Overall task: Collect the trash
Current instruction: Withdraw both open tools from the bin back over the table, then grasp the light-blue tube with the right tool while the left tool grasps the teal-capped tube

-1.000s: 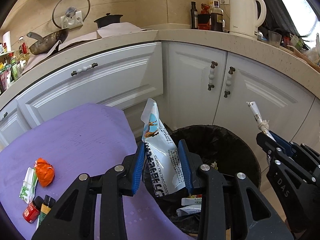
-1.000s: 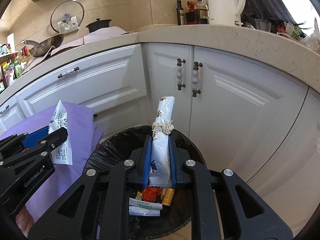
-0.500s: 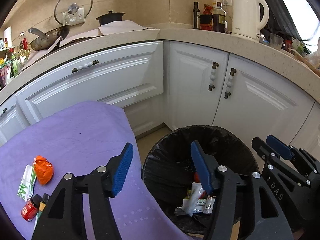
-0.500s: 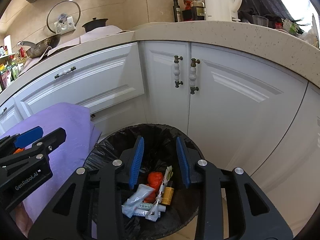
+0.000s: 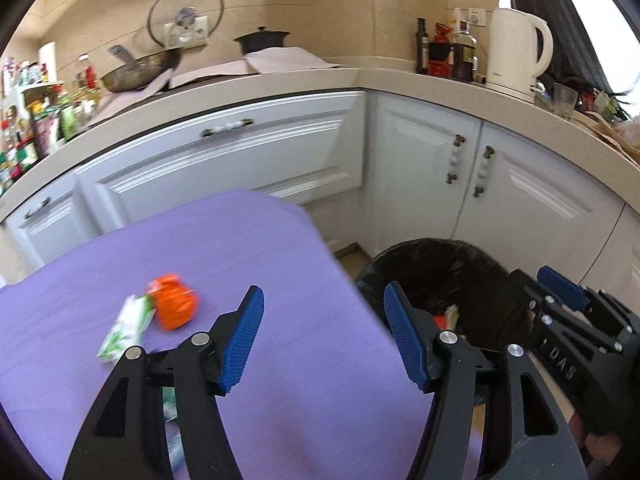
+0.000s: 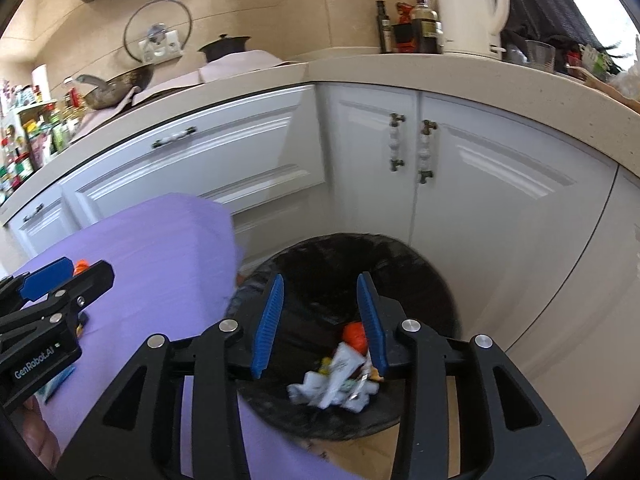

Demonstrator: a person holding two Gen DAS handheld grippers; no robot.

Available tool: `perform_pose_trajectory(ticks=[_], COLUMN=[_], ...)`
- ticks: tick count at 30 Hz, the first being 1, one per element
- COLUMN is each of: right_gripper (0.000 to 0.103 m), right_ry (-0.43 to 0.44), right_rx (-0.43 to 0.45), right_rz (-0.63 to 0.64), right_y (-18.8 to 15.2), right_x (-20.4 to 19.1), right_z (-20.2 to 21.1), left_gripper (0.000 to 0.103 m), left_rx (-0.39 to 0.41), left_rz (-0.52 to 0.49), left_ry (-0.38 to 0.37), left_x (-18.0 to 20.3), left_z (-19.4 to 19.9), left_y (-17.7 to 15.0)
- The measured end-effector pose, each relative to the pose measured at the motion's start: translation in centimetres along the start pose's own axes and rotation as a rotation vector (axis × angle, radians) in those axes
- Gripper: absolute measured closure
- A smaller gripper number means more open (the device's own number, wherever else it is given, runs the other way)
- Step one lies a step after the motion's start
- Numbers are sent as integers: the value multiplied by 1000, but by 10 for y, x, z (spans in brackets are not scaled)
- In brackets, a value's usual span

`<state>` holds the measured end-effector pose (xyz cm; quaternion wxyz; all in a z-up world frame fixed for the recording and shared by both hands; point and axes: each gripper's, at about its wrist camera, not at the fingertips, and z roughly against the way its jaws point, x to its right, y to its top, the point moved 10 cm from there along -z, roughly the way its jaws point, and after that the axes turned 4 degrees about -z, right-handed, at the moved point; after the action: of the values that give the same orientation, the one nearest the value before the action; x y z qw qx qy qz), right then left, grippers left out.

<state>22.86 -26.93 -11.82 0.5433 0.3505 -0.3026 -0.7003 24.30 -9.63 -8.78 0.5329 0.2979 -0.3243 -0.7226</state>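
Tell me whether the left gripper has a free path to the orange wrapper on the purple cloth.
Probably yes: the left gripper is open and empty, and only bare cloth separates it from the wrapper.

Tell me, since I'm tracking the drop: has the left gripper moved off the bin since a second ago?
Yes. The left gripper, open and empty, has swung left from the black bin to over the purple cloth.

We saw the left gripper, jaws apart and empty, above a purple cloth-covered table. A crumpled orange wrapper touched a green-and-white packet. The black-lined round bin stood right, beside white cabinets.
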Motion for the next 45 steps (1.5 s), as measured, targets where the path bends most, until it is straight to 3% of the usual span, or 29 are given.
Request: perform_pose_trajectory(ticks=[14, 25, 35, 42, 45], right_gripper=[65, 65, 65, 65, 59], right_ry=[148, 247, 247, 227, 227], right_rx=[-51, -113, -189, -252, -275], right_rz=[116, 241, 307, 294, 284], right_y=[-39, -79, -110, -124, -128], right_x=[-118, -210, -247, -248, -248], right_z=[30, 45, 37, 26, 22], left_gripper=[42, 41, 41, 41, 41], left_rx=[-40, -70, -92, -102, -106], left_rz=[96, 175, 239, 262, 264], left_ry=[175, 285, 341, 336, 325], left_x=[-127, -206, -255, -267, -267], left_z=[67, 98, 108, 104, 100], left_y=[-73, -121, -148, -155, -156])
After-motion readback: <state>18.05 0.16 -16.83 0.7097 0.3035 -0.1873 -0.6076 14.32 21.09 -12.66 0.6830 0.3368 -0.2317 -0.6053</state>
